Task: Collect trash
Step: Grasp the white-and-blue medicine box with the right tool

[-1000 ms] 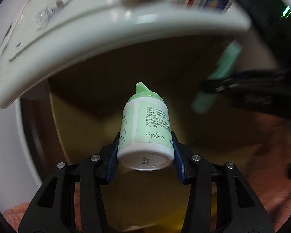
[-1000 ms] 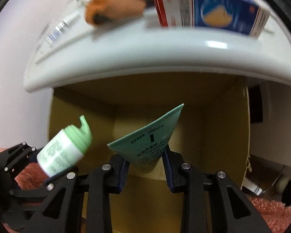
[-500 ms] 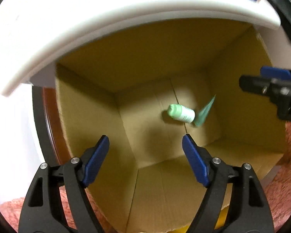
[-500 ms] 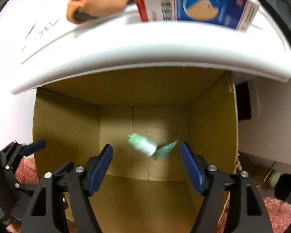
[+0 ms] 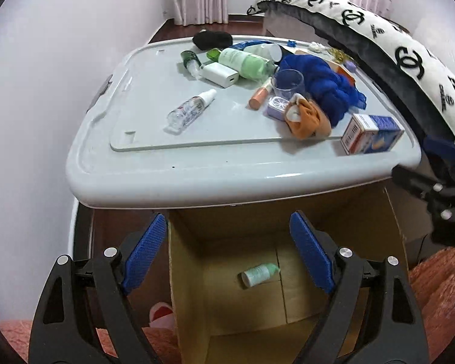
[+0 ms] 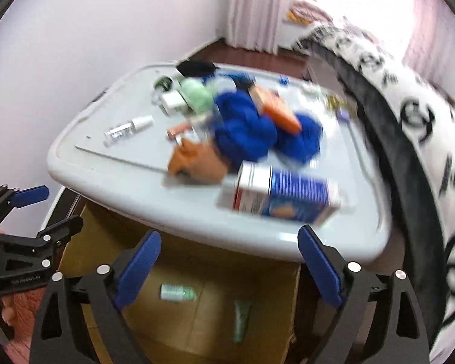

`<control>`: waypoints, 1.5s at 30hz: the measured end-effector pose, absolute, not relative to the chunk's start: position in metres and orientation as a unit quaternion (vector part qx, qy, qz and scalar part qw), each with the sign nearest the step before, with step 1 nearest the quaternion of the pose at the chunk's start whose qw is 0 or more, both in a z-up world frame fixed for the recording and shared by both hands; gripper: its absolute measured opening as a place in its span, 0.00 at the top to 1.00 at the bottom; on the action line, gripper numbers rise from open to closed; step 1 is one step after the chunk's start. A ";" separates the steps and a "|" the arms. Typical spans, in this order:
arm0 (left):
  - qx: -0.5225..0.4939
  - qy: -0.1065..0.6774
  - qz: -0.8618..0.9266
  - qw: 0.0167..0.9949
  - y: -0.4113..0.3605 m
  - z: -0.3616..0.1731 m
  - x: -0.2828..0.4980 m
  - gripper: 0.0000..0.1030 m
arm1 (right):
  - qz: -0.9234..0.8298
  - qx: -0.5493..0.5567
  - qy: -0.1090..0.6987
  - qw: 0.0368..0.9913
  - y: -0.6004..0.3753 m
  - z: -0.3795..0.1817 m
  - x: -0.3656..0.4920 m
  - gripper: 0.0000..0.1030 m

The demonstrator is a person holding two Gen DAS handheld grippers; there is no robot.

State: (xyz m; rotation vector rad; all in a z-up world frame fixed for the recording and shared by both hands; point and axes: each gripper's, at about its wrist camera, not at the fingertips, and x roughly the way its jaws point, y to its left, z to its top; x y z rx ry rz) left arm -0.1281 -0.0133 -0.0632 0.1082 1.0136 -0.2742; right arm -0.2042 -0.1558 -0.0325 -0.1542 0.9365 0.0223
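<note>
My left tongs stand wide apart with nothing between the blue pads; their jaws have just been opening. Below them sits the open brown cardboard box, tucked partly under the pale grey plastic lid-table. On the box floor lies the small white bottle with a green cap, on its side. In the right view the same bottle shows beside a flat green squeeze tube, the two lying apart on the cardboard.

On the table, from left: a clear spray bottle, a white charger block, a crumpled orange cloth, a bundled blue cloth and a blue-and-white carton at the near right edge.

My right tongs also gape empty, having just been opening, their view blurred.
</note>
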 end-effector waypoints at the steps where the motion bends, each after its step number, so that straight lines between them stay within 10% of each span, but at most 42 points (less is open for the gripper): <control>1: 0.050 0.487 -0.130 0.862 -0.010 -0.068 -0.131 0.20 | 0.022 -0.085 0.447 0.890 -0.157 -0.036 -0.196 0.10; 11: 0.059 0.499 -0.138 0.853 -0.019 -0.071 -0.130 0.20 | 0.186 -0.225 0.505 0.812 -0.181 -0.040 -0.129 0.12; 15: 0.058 0.510 -0.140 0.847 -0.021 -0.077 -0.127 0.20 | 0.176 -0.256 0.556 0.771 -0.180 -0.068 -0.106 0.36; 23: 0.051 0.526 -0.135 0.838 -0.017 -0.085 -0.121 0.20 | 0.131 -0.351 0.532 0.759 -0.158 -0.104 -0.098 0.43; 25: 0.043 0.529 -0.135 0.837 -0.015 -0.086 -0.119 0.20 | 0.130 -0.366 0.528 0.755 -0.154 -0.104 -0.102 0.43; 27: 0.042 0.526 -0.129 0.839 -0.013 -0.085 -0.118 0.20 | 0.128 -0.388 0.536 0.739 -0.151 -0.111 -0.103 0.18; 29: 0.045 0.522 -0.124 0.842 -0.012 -0.084 -0.118 0.20 | 0.139 -0.412 0.527 0.730 -0.151 -0.114 -0.104 0.26; 39: 0.033 0.521 -0.114 0.845 -0.005 -0.084 -0.114 0.20 | 0.127 -0.343 0.534 0.763 -0.161 -0.094 -0.109 0.63; 45: 0.026 0.515 -0.151 0.843 -0.017 -0.078 -0.114 0.20 | 0.071 -0.076 0.478 0.872 -0.212 -0.019 -0.138 0.67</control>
